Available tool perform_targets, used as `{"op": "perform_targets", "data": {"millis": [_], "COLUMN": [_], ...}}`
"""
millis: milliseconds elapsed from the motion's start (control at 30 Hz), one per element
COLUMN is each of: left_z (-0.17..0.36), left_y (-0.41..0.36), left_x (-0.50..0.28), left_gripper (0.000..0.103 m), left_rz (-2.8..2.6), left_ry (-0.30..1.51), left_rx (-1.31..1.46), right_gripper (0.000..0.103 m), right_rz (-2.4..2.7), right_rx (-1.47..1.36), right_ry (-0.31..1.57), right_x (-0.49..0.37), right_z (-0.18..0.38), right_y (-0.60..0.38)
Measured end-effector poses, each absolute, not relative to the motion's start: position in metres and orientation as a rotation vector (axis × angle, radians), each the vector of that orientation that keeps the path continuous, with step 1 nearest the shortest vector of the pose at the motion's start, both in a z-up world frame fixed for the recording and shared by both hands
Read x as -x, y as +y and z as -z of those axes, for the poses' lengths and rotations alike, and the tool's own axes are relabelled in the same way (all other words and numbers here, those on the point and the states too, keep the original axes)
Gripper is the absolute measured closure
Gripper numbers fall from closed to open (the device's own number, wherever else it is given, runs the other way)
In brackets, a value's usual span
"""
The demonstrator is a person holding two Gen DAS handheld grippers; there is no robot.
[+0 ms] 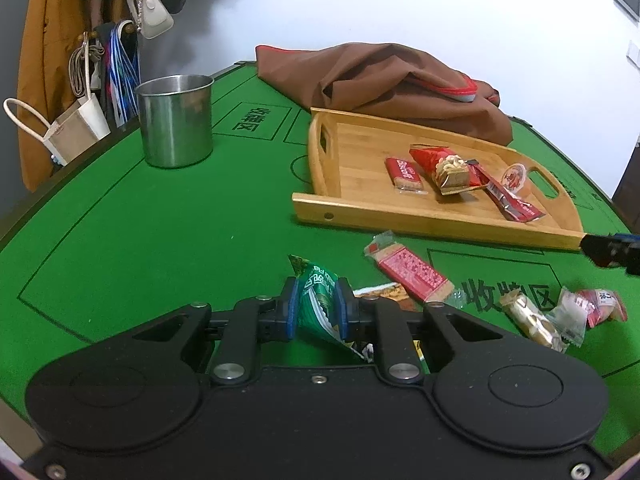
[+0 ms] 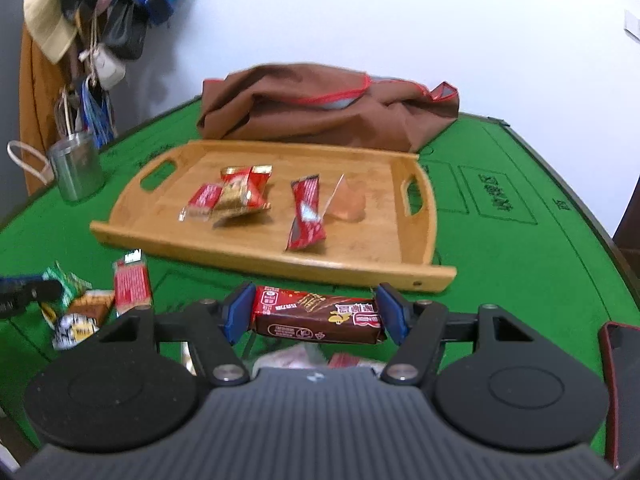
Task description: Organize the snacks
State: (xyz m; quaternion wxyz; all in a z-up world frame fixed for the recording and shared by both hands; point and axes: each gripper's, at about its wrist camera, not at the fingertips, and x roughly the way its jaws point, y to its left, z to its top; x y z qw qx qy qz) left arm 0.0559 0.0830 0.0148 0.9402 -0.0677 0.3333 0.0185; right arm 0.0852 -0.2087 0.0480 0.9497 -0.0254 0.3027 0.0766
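Note:
My left gripper (image 1: 318,308) is shut on a green snack packet (image 1: 318,296), held low over the green table. My right gripper (image 2: 316,312) is shut on a dark brown chocolate bar (image 2: 316,318), gripped by its ends, just in front of the wooden tray (image 2: 360,270). The tray (image 1: 360,216) holds several red and gold snacks (image 1: 452,172). Loose snacks lie on the felt: a red wafer bar (image 1: 412,272), a gold candy (image 1: 532,320) and a red packet (image 1: 600,306). The right gripper's tip (image 1: 608,250) shows at the left wrist view's right edge.
A steel cup (image 1: 175,120) stands at the back left of the table. A brown cloth bag (image 1: 392,84) lies behind the tray. Bags and coats hang at the left wall (image 1: 60,60). A red-edged phone (image 2: 620,380) lies at the right.

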Motion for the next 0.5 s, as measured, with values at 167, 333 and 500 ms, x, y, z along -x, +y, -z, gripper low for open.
{"op": "perform_targets", "data": {"millis": [167, 333, 500], "left_z": [-0.018, -0.019, -0.02], "left_y": [0.082, 0.077, 0.073], "left_x": [-0.057, -0.054, -0.05], "left_gripper": [0.085, 0.085, 0.085], "left_rz": [-0.032, -0.028, -0.01], "left_ry": [0.682, 0.678, 0.666], "left_rx": [0.13, 0.107, 0.089], "right_gripper": [0.035, 0.035, 0.035], "right_rz": [-0.14, -0.124, -0.126], "right_rx": [0.032, 0.029, 0.019], "right_ry": [0.599, 0.602, 0.602], "right_x": [-0.083, -0.078, -0.072], "right_z": [-0.056, -0.053, -0.05], "right_y": [-0.218, -0.224, -0.226]}}
